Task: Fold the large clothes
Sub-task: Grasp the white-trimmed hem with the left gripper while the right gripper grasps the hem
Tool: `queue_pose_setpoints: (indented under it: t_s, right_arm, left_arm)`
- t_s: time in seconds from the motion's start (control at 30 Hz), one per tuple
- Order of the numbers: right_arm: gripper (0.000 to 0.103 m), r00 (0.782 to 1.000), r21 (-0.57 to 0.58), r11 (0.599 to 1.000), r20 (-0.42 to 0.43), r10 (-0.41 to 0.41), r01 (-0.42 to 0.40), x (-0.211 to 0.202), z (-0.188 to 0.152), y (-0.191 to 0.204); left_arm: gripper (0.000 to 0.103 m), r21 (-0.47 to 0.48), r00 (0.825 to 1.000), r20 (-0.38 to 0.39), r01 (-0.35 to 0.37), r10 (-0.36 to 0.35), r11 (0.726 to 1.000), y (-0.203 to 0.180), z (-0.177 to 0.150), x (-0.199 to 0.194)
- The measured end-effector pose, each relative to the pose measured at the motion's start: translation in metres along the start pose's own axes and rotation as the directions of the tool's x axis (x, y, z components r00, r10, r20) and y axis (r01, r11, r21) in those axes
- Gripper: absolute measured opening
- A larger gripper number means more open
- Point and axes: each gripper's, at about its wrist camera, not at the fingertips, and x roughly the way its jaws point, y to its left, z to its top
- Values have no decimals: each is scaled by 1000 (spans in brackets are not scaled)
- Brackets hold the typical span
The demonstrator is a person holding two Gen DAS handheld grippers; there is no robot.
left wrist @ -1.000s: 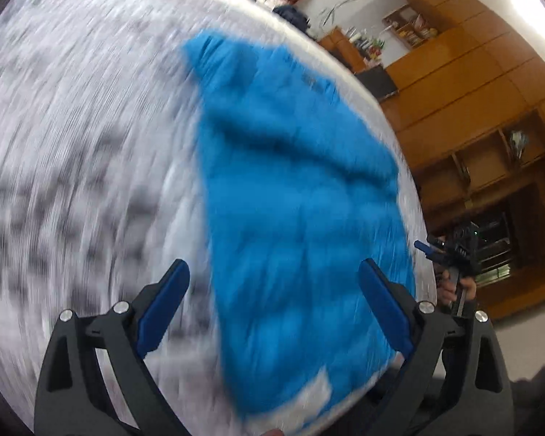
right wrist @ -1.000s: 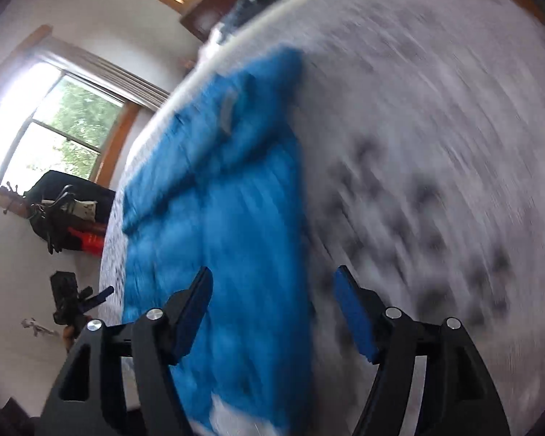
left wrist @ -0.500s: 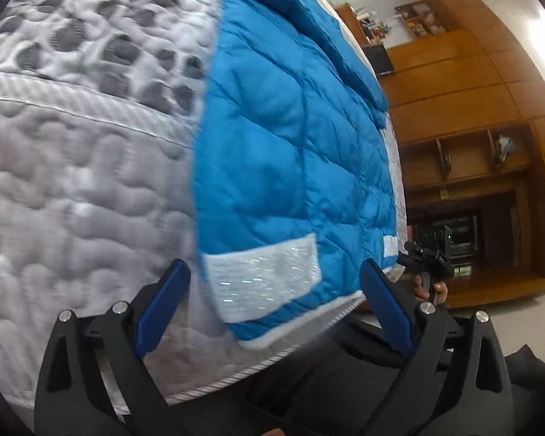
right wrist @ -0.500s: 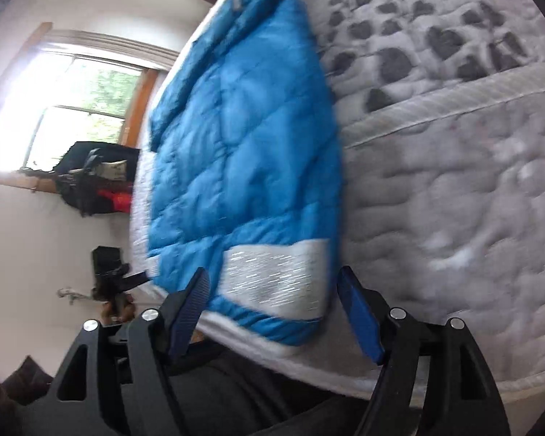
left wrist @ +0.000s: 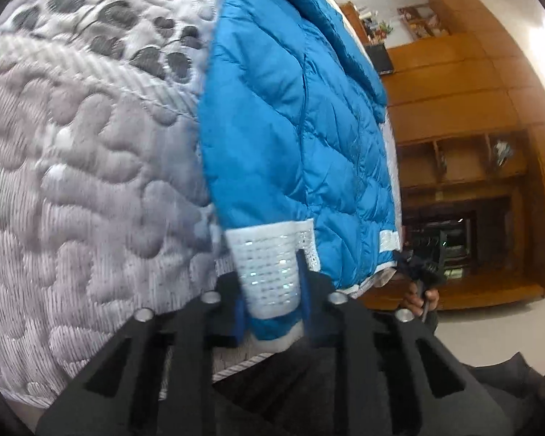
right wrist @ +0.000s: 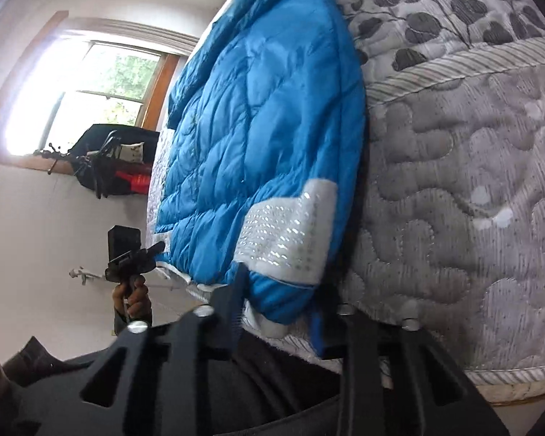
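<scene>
Your left gripper: clamped on the white-patched hem corner of the puffy blue quilted jacket.
Your right gripper: closed on the jacket's other hem corner.
Jacket: lies flat on the grey quilted leaf-pattern mattress, hem at its near edge.
Beyond: wooden shelving.

A blue quilted puffer jacket lies flat on the mattress, stretching toward twelve o'clock; white sparkly hem patches at six o'clock.
</scene>
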Motion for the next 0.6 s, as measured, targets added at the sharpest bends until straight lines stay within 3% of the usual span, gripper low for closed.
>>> queue_pose_setpoints:
  t_s: [0.13, 0.6]
  right_arm:
    - [15, 998, -2, 999, 43, 38, -38, -10, 0, 0]
    - [14, 974, -144, 985, 195, 118, -90, -56, 30, 65]
  left_arm:
    - [11, 8, 999, 28, 42, -42, 999, -5, -2, -5]
    - [9, 121, 971, 160, 157, -175, 980, -72, 23, -52]
